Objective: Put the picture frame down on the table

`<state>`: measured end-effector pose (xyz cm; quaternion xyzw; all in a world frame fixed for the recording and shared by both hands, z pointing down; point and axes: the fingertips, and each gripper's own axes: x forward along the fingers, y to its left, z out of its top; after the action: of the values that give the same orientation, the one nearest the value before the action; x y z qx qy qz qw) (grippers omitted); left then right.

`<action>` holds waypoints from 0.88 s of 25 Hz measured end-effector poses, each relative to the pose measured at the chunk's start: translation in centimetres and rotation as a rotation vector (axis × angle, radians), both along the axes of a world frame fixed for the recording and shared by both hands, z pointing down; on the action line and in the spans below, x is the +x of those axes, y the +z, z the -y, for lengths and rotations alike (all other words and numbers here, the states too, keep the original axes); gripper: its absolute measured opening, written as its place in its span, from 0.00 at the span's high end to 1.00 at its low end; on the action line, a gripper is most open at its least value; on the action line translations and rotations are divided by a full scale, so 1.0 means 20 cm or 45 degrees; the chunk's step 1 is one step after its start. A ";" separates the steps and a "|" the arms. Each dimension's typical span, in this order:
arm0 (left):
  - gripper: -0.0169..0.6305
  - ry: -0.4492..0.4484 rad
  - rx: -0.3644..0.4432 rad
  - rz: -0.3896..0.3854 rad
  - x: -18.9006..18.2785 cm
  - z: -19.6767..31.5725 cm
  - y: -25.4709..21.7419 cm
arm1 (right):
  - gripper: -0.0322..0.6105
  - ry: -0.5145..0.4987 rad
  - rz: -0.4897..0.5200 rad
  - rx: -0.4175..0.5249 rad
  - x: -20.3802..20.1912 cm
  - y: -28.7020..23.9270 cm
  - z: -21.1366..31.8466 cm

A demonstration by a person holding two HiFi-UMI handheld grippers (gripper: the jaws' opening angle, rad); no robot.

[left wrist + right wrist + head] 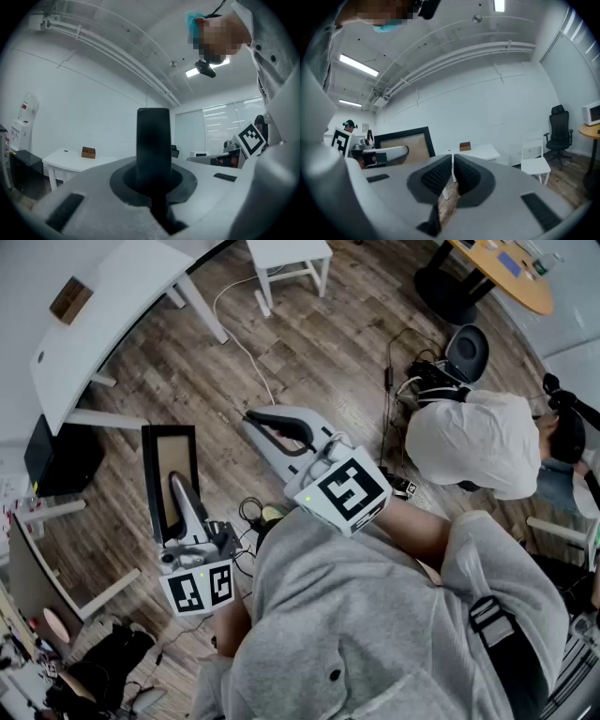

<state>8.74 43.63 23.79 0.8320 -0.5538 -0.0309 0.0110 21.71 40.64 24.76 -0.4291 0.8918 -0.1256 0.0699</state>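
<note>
The picture frame [155,470], black-edged with a tan panel, is held up in the air over the wood floor. My left gripper [176,482] is shut on it. In the left gripper view its dark edge [152,136] stands upright between the pads of my left gripper [153,180]. My right gripper [253,418] hangs to the right of the frame, shut, with nothing in it. In the right gripper view my right gripper [453,176] has its pads almost touching, and the frame [405,145] shows at the left. The white table [112,306] lies ahead at the upper left.
A small brown box [70,298] sits on the white table. A white stool [291,259] and a white cable [248,352] are on the floor ahead. A person in a white hood [483,442] is at the right. A black case [61,460] stands at the left.
</note>
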 end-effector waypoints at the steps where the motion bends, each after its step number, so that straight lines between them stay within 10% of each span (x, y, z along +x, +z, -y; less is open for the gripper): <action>1: 0.93 0.042 0.015 -0.006 0.01 0.08 0.01 | 0.89 0.040 -0.065 0.009 0.03 0.03 0.06; 6: 0.93 0.100 0.053 -0.008 -0.04 0.27 0.05 | 0.89 0.145 -0.227 0.044 0.10 0.13 0.23; 22: 0.93 -0.070 0.005 0.031 -0.08 0.15 0.03 | 0.89 0.107 -0.112 -0.002 0.28 0.13 0.23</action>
<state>7.24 40.61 24.47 0.8167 -0.5766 -0.0222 0.0017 27.27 35.94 27.43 -0.4713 0.8751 -0.1043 0.0355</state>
